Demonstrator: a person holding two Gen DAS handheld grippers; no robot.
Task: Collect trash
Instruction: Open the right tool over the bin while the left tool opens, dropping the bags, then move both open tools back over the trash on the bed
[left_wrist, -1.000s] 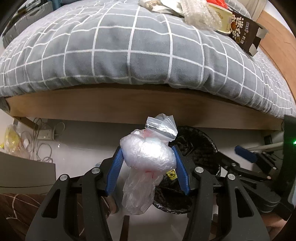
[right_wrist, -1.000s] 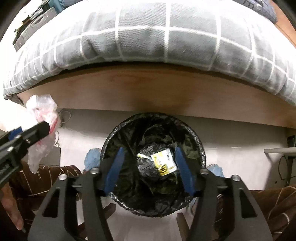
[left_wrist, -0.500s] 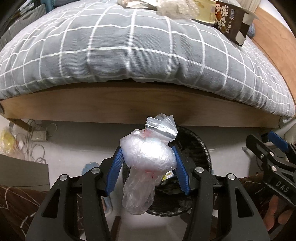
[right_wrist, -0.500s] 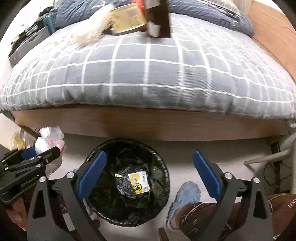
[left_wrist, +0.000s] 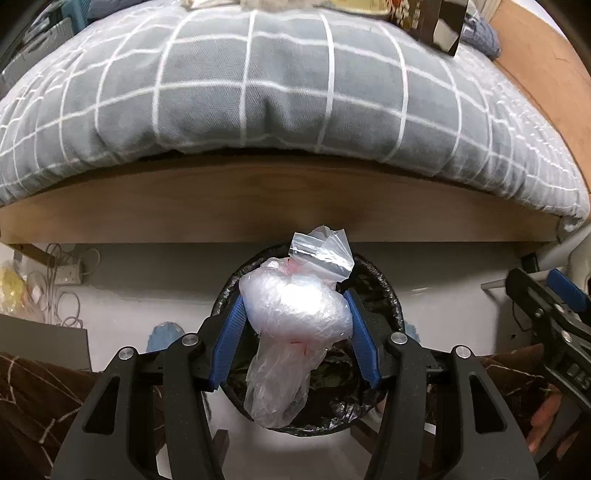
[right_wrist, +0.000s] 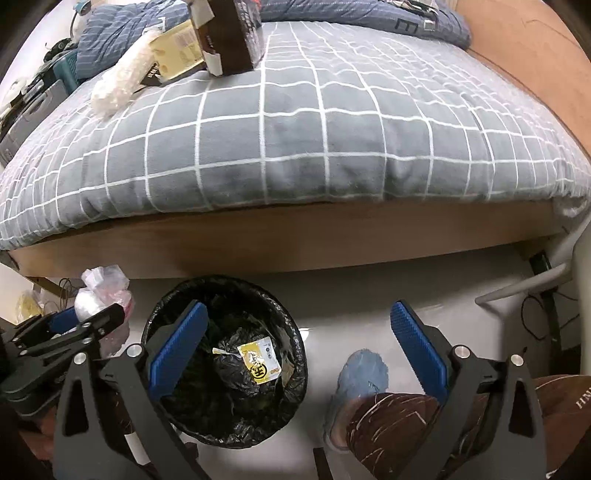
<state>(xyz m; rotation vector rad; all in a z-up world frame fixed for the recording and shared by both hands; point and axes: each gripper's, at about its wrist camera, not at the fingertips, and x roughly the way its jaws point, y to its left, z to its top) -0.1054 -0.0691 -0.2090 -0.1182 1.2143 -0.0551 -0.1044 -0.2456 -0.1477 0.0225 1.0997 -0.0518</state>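
Note:
My left gripper (left_wrist: 295, 314) is shut on a crumpled clear plastic bag (left_wrist: 295, 314) with pink marks and holds it above the black-lined trash bin (left_wrist: 388, 295) on the floor by the bed. In the right wrist view the bin (right_wrist: 295, 354) holds a black bag and a yellow-white wrapper (right_wrist: 258, 360), and the left gripper with the bag (right_wrist: 99, 291) is at its left. My right gripper (right_wrist: 295, 332) is open wide and empty, above the bin's right side. More trash lies on the bed: a brown carton (right_wrist: 236, 33), a yellow box (right_wrist: 177, 51), a bubble-wrap roll (right_wrist: 122, 81).
The bed has a grey checked duvet (right_wrist: 295, 129) and a wooden side rail (right_wrist: 295, 236). A blue slipper (right_wrist: 362, 373) and my brown-trousered legs (right_wrist: 399, 424) are right of the bin. Cables and a power strip (left_wrist: 66, 273) lie at the left. A white chair leg (right_wrist: 517, 291) stands right.
My left gripper has carried the bag to the right until it is over the bin. My right gripper has opened wide, risen and moved right off the bin.

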